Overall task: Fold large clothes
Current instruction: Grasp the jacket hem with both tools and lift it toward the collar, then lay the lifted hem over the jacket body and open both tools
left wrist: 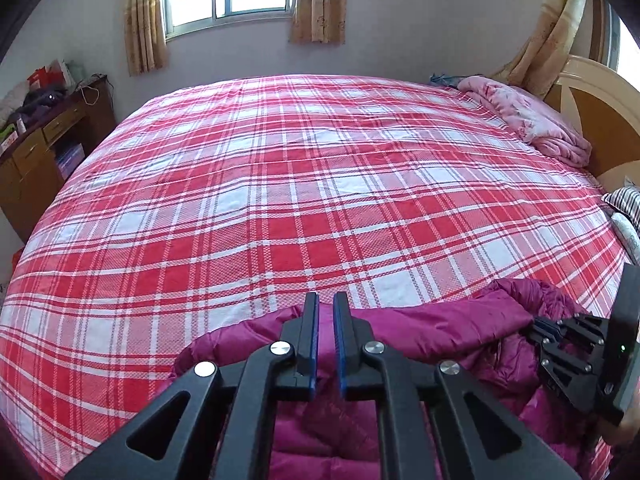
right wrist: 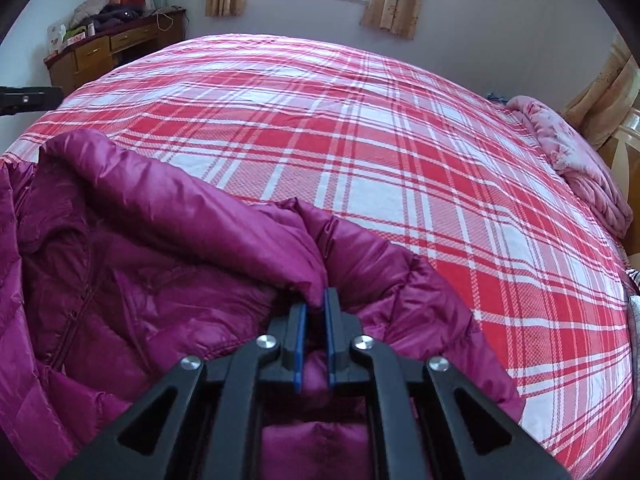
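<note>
My right gripper (right wrist: 315, 300) pinches a fold of the purple jacket (right wrist: 160, 280) at lower centre; my left gripper (left wrist: 326, 304) hovers above it, jaws slightly apart, over the plaid bed (left wrist: 280, 180).

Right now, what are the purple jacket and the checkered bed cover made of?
The puffer jacket looks like shiny nylon or polyester, judging by its sheen and stitched, puffy quilted sections; the filling is not visible. The red plaid bedsheet looks like matte woven cotton, with a visible weave texture, though that is a guess.

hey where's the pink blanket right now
The pink blanket is bunched at the far right corner of the plaid bed, against the headboard, well away from the purple jacket at the near edge.
</note>
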The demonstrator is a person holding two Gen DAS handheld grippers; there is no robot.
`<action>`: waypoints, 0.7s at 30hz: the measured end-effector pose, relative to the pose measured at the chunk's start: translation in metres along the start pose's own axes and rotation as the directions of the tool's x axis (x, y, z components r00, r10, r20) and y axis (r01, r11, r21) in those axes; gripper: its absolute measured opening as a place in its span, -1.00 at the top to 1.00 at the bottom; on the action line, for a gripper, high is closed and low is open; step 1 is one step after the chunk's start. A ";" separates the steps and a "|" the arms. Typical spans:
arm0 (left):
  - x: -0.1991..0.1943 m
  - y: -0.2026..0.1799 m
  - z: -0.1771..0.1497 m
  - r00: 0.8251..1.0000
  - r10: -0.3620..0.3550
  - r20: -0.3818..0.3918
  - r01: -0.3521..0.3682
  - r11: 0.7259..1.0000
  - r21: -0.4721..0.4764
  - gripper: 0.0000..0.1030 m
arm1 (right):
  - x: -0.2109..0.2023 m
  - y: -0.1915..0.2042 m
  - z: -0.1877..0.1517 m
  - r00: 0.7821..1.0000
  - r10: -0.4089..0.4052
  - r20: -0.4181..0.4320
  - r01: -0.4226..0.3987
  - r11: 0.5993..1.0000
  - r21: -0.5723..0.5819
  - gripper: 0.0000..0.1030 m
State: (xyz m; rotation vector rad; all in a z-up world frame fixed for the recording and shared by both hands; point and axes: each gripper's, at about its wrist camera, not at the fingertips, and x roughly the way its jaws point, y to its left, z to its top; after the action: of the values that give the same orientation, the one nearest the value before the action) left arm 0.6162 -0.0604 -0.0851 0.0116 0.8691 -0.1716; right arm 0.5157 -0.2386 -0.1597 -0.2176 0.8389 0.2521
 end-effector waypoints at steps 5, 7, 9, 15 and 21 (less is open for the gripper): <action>0.027 -0.005 -0.003 0.992 -0.115 -0.044 0.111 0.989 -0.095 0.86 | 0.001 -0.005 -0.002 0.999 0.038 0.015 -0.038 0.999 0.030 0.80; 0.031 -0.009 -0.006 0.994 -0.100 -0.049 0.095 0.992 -0.087 0.86 | 0.002 -0.006 -0.003 0.999 0.046 0.017 -0.047 0.998 0.035 0.79; 0.036 -0.017 -0.009 0.996 -0.069 -0.055 0.067 0.997 -0.036 0.86 | 0.002 -0.007 -0.003 0.998 0.057 0.020 -0.058 0.997 0.041 0.79; 0.053 -0.013 -0.027 0.987 -0.105 -0.125 0.099 0.993 -0.058 0.24 | 0.001 -0.007 -0.004 0.998 0.065 0.025 -0.066 0.997 0.043 0.79; 0.060 -0.040 -0.048 0.967 -0.180 -0.181 0.190 0.981 0.040 -0.81 | 0.000 -0.006 -0.005 0.998 0.061 0.030 -0.062 0.998 0.033 0.78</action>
State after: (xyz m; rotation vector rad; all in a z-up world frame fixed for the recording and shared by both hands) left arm 0.6117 -0.1050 -0.1594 -0.0010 1.0422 -0.3753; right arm 0.5142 -0.2451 -0.1624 -0.1566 0.8216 0.2983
